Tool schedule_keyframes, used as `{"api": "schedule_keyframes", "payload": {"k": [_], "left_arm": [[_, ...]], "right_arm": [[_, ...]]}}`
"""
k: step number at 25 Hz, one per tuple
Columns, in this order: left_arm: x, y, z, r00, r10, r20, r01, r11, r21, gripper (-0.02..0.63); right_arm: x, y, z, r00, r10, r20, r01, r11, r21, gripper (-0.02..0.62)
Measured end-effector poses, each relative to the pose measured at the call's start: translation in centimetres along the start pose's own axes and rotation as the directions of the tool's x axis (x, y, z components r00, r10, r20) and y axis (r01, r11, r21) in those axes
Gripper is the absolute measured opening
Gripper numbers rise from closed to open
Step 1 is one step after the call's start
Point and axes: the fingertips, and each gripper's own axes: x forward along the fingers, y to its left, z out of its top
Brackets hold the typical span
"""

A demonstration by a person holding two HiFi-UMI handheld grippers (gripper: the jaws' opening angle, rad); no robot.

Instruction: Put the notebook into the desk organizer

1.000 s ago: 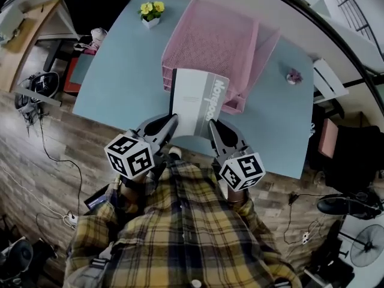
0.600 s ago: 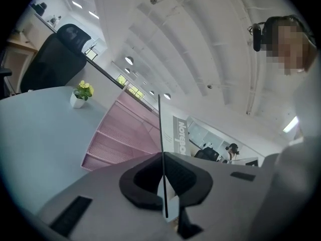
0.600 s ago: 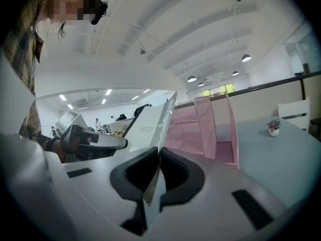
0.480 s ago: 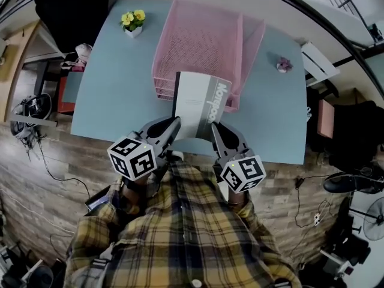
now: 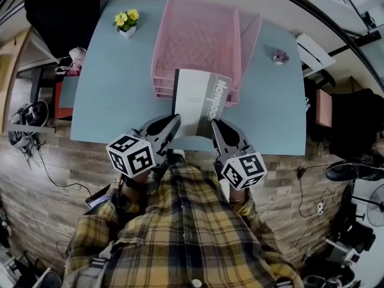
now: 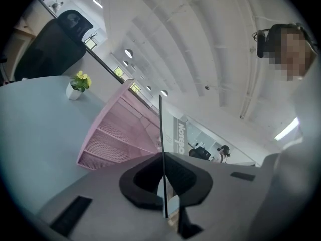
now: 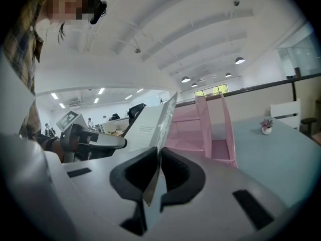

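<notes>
On the far left of the light blue table [image 5: 114, 95], a white pot of yellow flowers [image 5: 126, 21] is seen. The left gripper [image 5: 176, 119] is clenched on the near left edge of the notebook [image 5: 197, 101]. In the left gripper view the book is shown edge-on, as a thin dark line between the pads. The notebook is held above the near part of the table, with its far edge at the front of the pink mesh desk organizer [image 5: 198, 41]; whether the two touch cannot be told. On the grey band of the cover a word is printed sideways, which reads roughly as "Notebook", while the small lines on the white part cannot be read. The right gripper [image 5: 213, 123] is likewise closed on the book's near right edge. Only in the right gripper view are the cover's face and the other gripper seen together. At the far right of the table stands a small purple plant [image 5: 279, 57].
</notes>
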Motion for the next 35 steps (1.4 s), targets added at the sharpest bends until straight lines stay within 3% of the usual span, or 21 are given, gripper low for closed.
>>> {"api": "schedule_keyframes", "payload": {"k": [13, 21, 29, 31, 35], "left_arm": [[1.1, 1.4, 0.9, 0.998, -0.061, 0.003, 0.06, 0.989, -0.138, 0.003], [1.9, 1.6, 1.6, 0.995, -0.098, 0.003, 0.096, 0.969, -0.227, 0.003], [2.6, 1.4, 2.6, 0.991, -0.13, 0.017, 0.129, 0.946, -0.299, 0.003], [2.6, 1.4, 2.9, 0.991, -0.136, 0.018, 0.135, 0.941, -0.309, 0.003], [2.9, 1.6, 3.5, 0.99, -0.142, 0.02, 0.141, 0.935, -0.325, 0.003]], "right_arm": [[1.7, -1.2, 0.6, 1.0, -0.008, -0.01, 0.008, 1.0, -0.008, 0.035], [2.3, -2.1, 1.1, 1.0, -0.009, 0.017, 0.009, 1.0, -0.004, 0.061], [1.8, -1.2, 1.2, 0.999, 0.038, 0.026, -0.037, 0.998, -0.041, 0.179], [1.6, -0.6, 1.3, 0.998, 0.058, 0.026, -0.055, 0.995, -0.086, 0.23], [1.3, 0.4, 1.4, 0.995, 0.094, 0.025, -0.087, 0.976, -0.198, 0.27]]}}
